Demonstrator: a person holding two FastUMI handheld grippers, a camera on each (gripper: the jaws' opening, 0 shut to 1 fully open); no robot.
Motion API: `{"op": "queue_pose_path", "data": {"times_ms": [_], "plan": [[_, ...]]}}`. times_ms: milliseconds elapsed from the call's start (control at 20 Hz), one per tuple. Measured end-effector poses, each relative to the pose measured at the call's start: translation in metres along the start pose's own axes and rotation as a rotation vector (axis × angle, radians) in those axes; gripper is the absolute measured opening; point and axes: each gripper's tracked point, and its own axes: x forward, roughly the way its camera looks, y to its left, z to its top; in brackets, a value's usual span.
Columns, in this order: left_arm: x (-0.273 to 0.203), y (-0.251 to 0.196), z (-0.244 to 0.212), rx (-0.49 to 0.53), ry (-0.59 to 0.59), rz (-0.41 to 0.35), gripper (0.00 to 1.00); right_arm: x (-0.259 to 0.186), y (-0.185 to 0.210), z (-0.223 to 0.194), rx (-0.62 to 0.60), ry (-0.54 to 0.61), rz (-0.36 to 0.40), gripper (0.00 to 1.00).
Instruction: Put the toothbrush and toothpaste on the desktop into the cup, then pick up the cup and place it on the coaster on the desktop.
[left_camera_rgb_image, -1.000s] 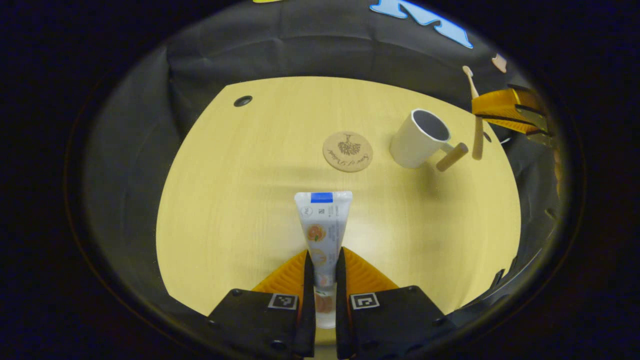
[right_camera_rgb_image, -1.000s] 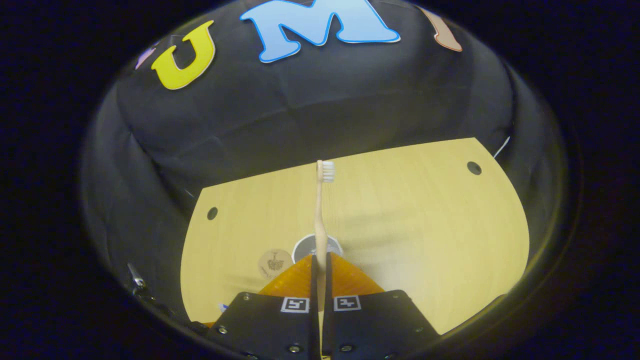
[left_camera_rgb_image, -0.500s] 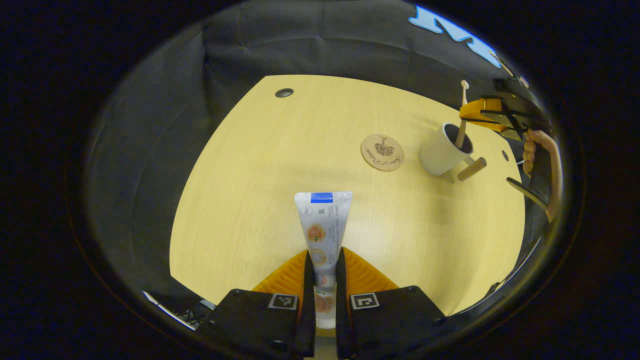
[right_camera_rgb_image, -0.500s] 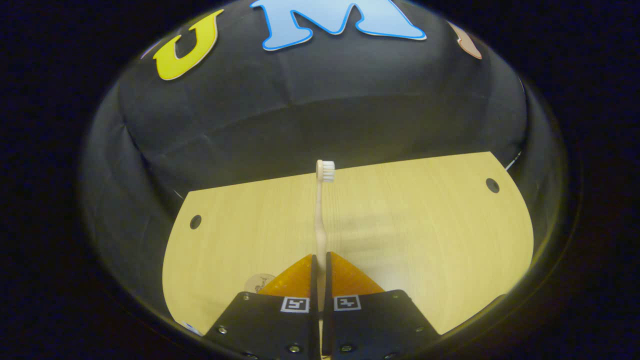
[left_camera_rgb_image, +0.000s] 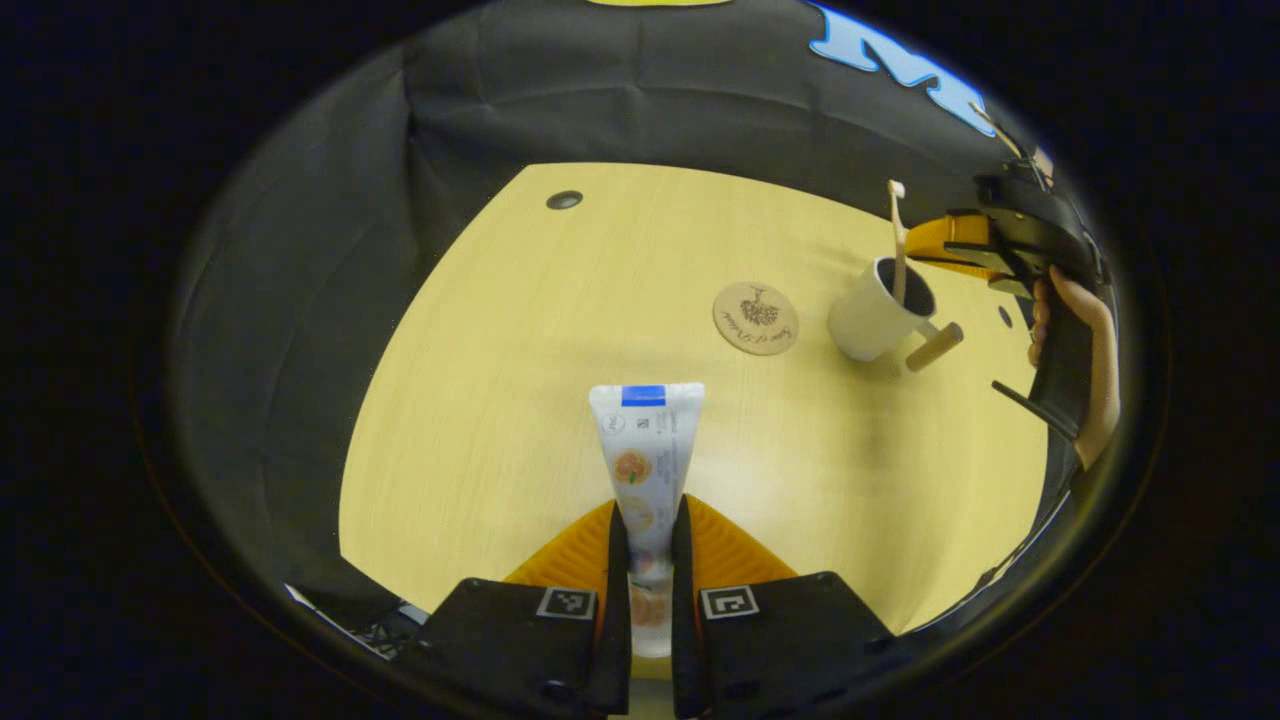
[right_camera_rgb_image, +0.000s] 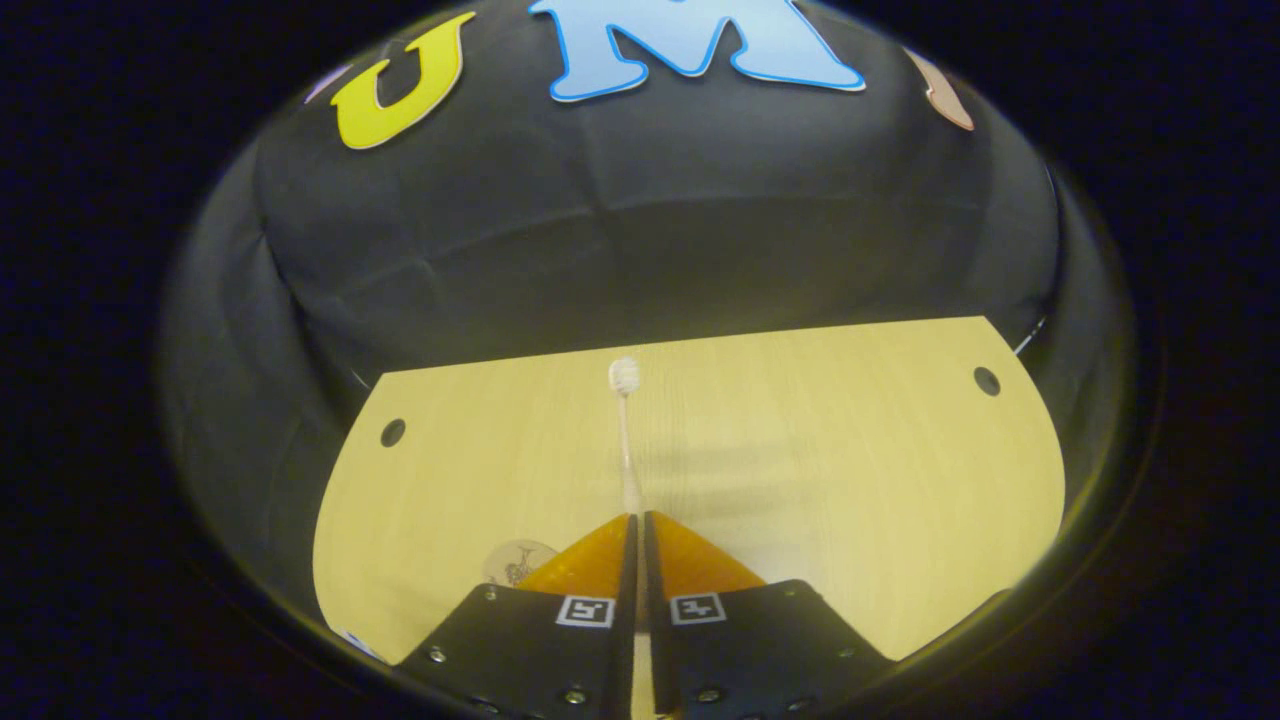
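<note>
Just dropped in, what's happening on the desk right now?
The left gripper is shut on the toothpaste, held above the desktop. The toothbrush stands in the cup, which sits beside the coaster, not on it. The right gripper is closed behind the brush; its hold is unclear.

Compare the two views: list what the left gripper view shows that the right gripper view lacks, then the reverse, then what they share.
Left gripper view's own: the toothpaste clamped in the left tongs, the white cup with the lower end of the toothbrush inside it, and a hand holding the right tongs.

Right gripper view's own: no new object, just a close look along the right tongs at the toothbrush bristles.

Shared: the desk, the coaster (just its edge in the right gripper view), the toothbrush and the right tongs.
</note>
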Motion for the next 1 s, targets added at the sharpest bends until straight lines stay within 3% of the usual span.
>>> {"op": "queue_pose_path", "data": {"times_ms": [100, 350, 700, 1000], "plan": [[0.004, -0.003, 0.010, 0.020, -0.014, -0.001, 0.24, -0.006, -0.001, -0.005, -0.003, 0.001, 0.008, 0.15], [0.019, -0.016, 0.046, 0.076, -0.054, -0.018, 0.24, -0.022, -0.018, -0.023, 0.014, 0.006, 0.001, 0.15], [0.022, -0.099, 0.098, 0.244, -0.131, -0.114, 0.24, -0.055, -0.094, -0.065, 0.088, 0.027, -0.095, 0.15], [0.035, -0.173, 0.111, 0.383, -0.131, -0.204, 0.24, -0.090, -0.155, -0.084, 0.176, 0.022, -0.186, 0.14]]}}
